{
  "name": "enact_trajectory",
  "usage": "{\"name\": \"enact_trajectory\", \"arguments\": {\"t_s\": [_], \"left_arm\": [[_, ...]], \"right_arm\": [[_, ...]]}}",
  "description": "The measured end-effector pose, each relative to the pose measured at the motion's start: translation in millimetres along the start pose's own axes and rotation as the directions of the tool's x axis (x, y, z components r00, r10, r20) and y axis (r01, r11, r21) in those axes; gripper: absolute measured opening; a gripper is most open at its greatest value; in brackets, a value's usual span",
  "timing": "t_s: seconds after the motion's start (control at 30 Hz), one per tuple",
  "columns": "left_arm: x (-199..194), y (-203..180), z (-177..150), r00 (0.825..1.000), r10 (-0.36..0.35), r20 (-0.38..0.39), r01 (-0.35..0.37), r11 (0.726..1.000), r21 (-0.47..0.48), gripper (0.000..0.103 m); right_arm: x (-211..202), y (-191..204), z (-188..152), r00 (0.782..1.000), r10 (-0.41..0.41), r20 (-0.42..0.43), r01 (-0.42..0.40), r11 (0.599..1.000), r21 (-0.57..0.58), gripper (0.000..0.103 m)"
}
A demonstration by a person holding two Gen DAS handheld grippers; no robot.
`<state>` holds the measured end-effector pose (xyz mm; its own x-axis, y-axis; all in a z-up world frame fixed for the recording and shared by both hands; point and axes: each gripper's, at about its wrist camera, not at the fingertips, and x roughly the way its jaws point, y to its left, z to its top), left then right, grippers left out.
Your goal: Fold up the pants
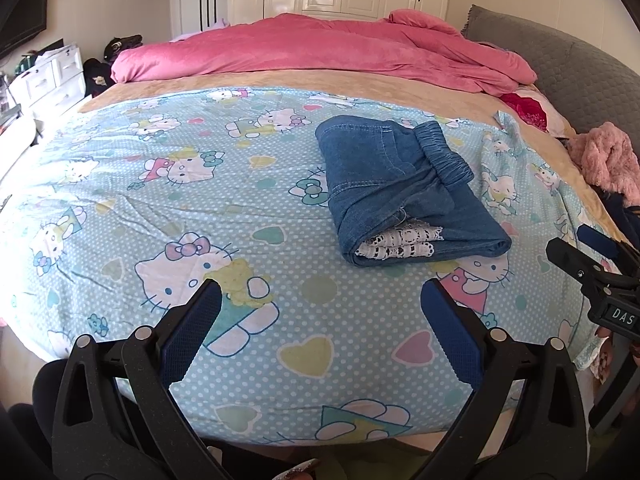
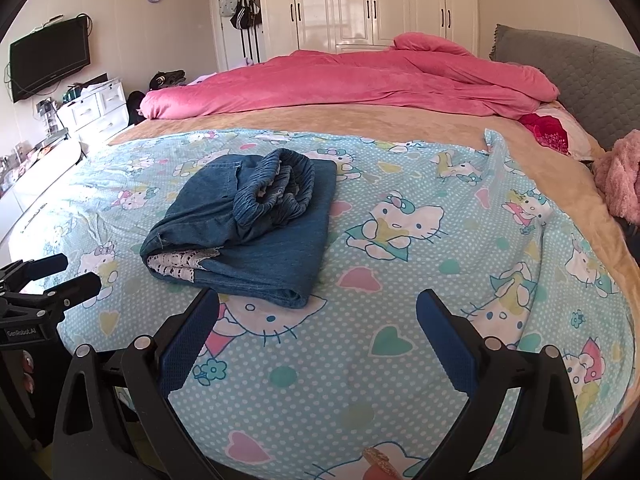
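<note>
a bedroom is shown, with white wardrobes (image 2: 380, 4) along the back wall, a wall-mounted television (image 2: 50, 58) at 9 o'clock and a bed covered by a pale blue cartoon-cat sheet (image 1: 200, 208), behind which a pink duvet (image 1: 312, 52) is heaped. the pants (image 1: 396, 188) are seen lying on the sheet as a compact denim bundle, toward 1 o'clock from the left gripper (image 1: 320, 308) and toward 11 o'clock from the right gripper (image 2: 318, 316). the elastic waistband (image 2: 276, 188) is bunched on top, and a strip of white lace trim (image 1: 400, 242) is exposed at the near end. both grippers are held wide apart and empty, above the sheet and clear of the cloth; the right one's near-left finger is seen just beside the bundle's near edge, though contact cannot be judged.

the fabric is judged to be soft, light denim that will sag and slide over itself when lifted, and the sheet beneath may be dragged along. the gathered waistband is judged springy and likely to unroll. a hold is best taken on the thick folded edge (image 2: 280, 296) at the near side, where several layers can be pinched together, not on the delicate lace. the fold appears nearly complete, if untidy.
</note>
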<state>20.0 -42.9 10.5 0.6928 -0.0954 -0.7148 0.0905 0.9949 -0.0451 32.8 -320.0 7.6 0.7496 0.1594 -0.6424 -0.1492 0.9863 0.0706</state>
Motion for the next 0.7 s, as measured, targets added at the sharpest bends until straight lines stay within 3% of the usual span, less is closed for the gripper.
{"name": "enact_trajectory", "arguments": {"t_s": [0.7], "left_arm": [[0.9, 1.5, -0.5, 1.0, -0.002, -0.003, 0.002, 1.0, -0.005, 0.094]], "right_arm": [[-1.2, -6.9, -0.2, 1.0, -0.014, -0.006, 0.014, 1.0, 0.009, 0.098]]}}
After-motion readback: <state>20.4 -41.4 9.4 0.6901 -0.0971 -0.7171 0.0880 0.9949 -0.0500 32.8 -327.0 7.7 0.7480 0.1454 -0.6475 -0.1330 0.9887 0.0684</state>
